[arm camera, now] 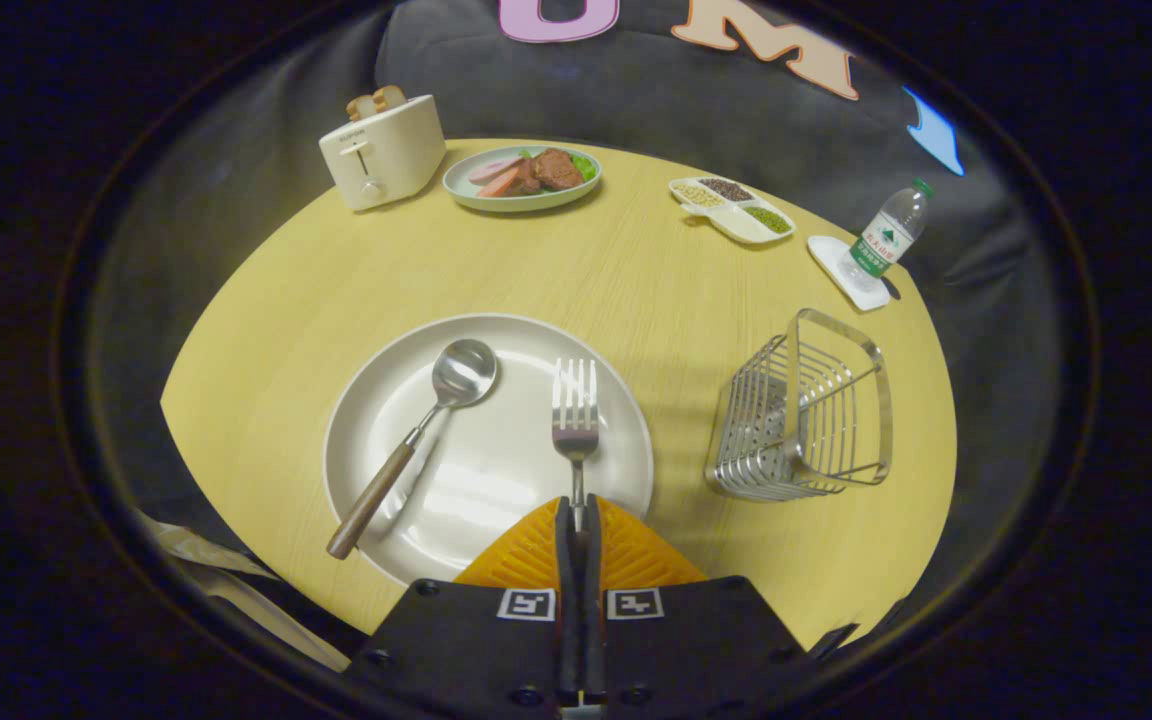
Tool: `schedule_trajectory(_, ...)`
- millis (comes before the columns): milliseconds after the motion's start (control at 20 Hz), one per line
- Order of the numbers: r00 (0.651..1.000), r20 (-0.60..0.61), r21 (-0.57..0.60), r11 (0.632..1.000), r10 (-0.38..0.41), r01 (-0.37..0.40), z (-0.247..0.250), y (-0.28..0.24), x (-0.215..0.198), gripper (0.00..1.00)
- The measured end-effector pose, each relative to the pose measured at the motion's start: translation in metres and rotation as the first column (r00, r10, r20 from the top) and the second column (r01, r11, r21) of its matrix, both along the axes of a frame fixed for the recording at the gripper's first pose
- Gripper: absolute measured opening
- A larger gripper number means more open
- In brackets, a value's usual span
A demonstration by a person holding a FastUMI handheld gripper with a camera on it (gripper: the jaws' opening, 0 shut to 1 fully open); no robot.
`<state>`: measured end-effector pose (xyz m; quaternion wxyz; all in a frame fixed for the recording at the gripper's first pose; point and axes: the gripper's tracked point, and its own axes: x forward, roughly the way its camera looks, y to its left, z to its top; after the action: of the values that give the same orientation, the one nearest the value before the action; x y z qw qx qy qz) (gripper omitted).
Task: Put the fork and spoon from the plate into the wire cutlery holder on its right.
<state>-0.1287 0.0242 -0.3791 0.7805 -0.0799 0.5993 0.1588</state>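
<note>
The gripper [577, 520] has its fingers clamped on the handle of the silver metal fork [575, 415] over the round white plate [496, 480]. The wooden-handled spoon [416, 440] lies left; the wire cutlery holder [804, 410] stands right.

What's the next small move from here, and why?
Probably lift the fork straight up off the plate. The gripper looks shut on the fork's handle, tines pointing away over the plate. The wire cutlery holder stands to the right on the table; the spoon lies on the plate.
</note>
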Motion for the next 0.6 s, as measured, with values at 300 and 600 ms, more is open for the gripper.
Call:
schedule_trajectory(300, 1.000, 0.007, 0.010, 1.000, -0.004, 0.004, 0.025, -0.011, 0.016, 0.05)
schedule_trajectory(600, 0.999, 0.014, -0.011, 0.999, -0.047, 0.047, 0.046, -0.051, 0.039, 0.05)
